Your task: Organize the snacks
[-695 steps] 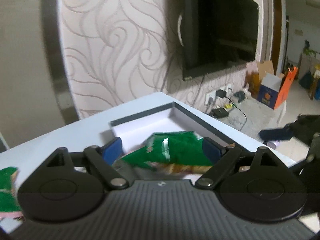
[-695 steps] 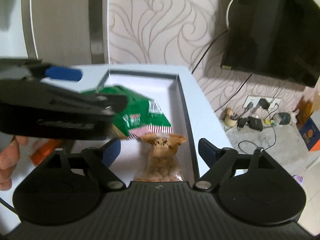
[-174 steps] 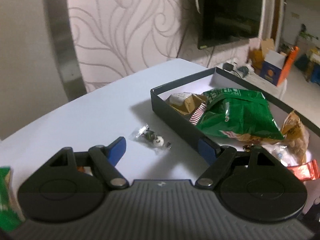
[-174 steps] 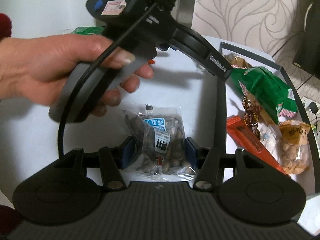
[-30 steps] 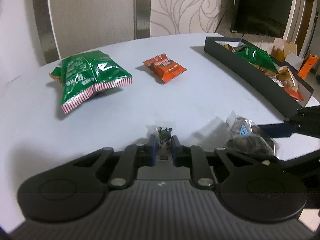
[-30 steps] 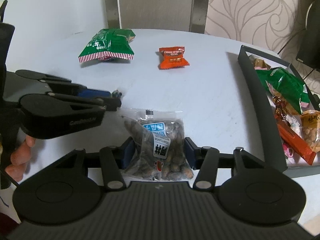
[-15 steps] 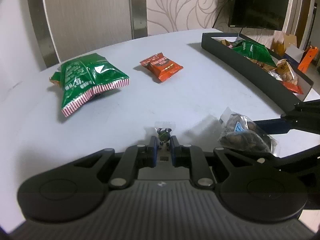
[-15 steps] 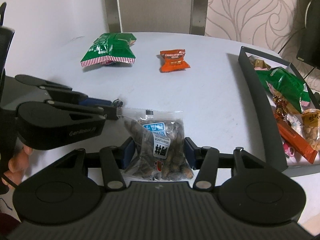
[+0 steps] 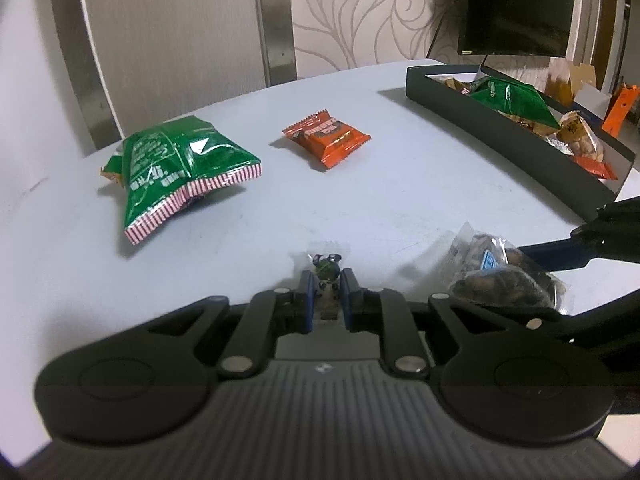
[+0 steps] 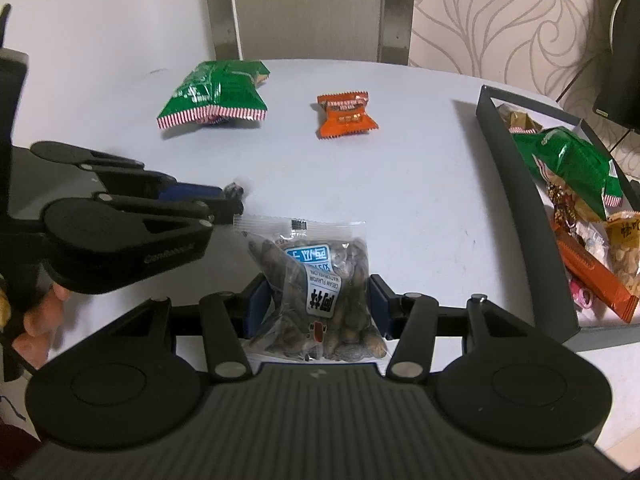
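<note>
**Clear plastic packets pinched in both grippers above a pale table**

Clear plastic wraps both held items. The left gripper [image 9: 326,298], at lower centre of the left wrist view, has its blue pads clamped tight on a tiny clear candy packet [image 9: 327,280] with dark and green pieces inside. The right gripper [image 10: 316,306], at lower centre of the right wrist view, has its pads pressed against the two sides of a clear bag of nuts [image 10: 320,296] bearing a white and blue label; the bag stands up between the fingers and its sealed top edge leans toward the middle of the frame.

In the right wrist view the left gripper reaches in from the left edge, its tip just beside the upper left corner of the nut bag; a bit of the person's hand [image 10: 38,320] shows at the lower left.

On the white table [image 10: 420,200], a green snack bag [image 9: 176,168] with a red-striped edge lies in the upper left of the left wrist view, and an orange wrapped snack [image 9: 326,138] lies to its right, well apart from it. A dark tray [image 10: 516,216] runs along the right side of the frame, holding another green bag [image 10: 572,164], an orange bar [image 10: 592,276] and other small packets. A dark television [image 9: 516,4] hangs on the patterned wall at upper right.
</note>
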`<action>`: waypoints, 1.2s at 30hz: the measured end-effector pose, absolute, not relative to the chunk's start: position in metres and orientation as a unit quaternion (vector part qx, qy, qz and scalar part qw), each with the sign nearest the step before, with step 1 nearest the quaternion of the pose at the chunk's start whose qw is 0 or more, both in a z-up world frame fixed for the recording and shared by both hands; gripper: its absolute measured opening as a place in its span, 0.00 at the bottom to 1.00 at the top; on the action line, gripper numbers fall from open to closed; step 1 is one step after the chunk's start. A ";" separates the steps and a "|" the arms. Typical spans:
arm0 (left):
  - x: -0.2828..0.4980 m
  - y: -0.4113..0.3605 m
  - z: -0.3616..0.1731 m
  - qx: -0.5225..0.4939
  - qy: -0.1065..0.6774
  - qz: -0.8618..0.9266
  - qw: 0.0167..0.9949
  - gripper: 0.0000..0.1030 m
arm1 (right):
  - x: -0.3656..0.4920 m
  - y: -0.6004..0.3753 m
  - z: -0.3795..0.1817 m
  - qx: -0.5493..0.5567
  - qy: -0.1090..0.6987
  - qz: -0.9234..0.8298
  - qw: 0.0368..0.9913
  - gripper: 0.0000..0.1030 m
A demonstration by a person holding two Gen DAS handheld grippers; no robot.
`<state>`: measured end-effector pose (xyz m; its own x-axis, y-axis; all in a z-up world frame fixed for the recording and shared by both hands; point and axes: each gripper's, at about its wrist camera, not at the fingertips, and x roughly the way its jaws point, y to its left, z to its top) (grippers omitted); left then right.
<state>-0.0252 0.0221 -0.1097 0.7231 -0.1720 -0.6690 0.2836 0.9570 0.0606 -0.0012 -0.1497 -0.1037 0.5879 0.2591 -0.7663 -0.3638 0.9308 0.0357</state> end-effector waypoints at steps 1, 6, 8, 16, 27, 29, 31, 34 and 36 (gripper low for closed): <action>-0.026 0.022 -0.110 0.083 0.348 -0.123 0.926 0.18 | 0.000 -0.150 -0.106 -0.063 0.422 0.174 0.888 0.57; -0.025 0.029 -0.112 0.072 0.351 -0.076 0.930 0.77 | 0.001 -0.145 -0.109 -0.074 0.421 0.173 0.887 0.59; -0.022 0.037 -0.114 0.051 0.376 -0.069 0.923 0.95 | 0.001 -0.146 -0.109 -0.072 0.422 0.171 0.887 0.59; -0.036 0.036 -0.112 0.060 0.359 -0.110 0.925 0.57 | 0.000 -0.146 -0.108 -0.070 0.424 0.172 0.887 0.61; -0.035 0.023 -0.107 0.064 0.365 -0.145 0.918 0.05 | -0.004 -0.149 -0.102 -0.059 0.414 0.175 0.891 0.59; -0.033 0.022 -0.107 0.065 0.363 -0.143 0.918 0.04 | -0.005 -0.150 -0.099 -0.058 0.409 0.176 0.893 0.59; -0.031 0.021 -0.104 0.069 0.358 -0.142 0.920 0.04 | -0.004 -0.152 -0.095 -0.057 0.406 0.175 0.895 0.59; -0.026 0.018 -0.099 0.072 0.351 -0.139 0.923 0.04 | -0.004 -0.156 -0.091 -0.052 0.403 0.174 0.897 0.59; -0.022 0.016 -0.095 0.071 0.346 -0.137 0.925 0.04 | -0.004 -0.158 -0.087 -0.050 0.400 0.172 0.899 0.59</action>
<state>-0.0219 0.0163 -0.0947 0.7230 -0.2051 -0.6597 0.3035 0.9521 0.0366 -0.0036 -0.1585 -0.0874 0.6212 0.2695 -0.7359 -0.3498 0.9356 0.0473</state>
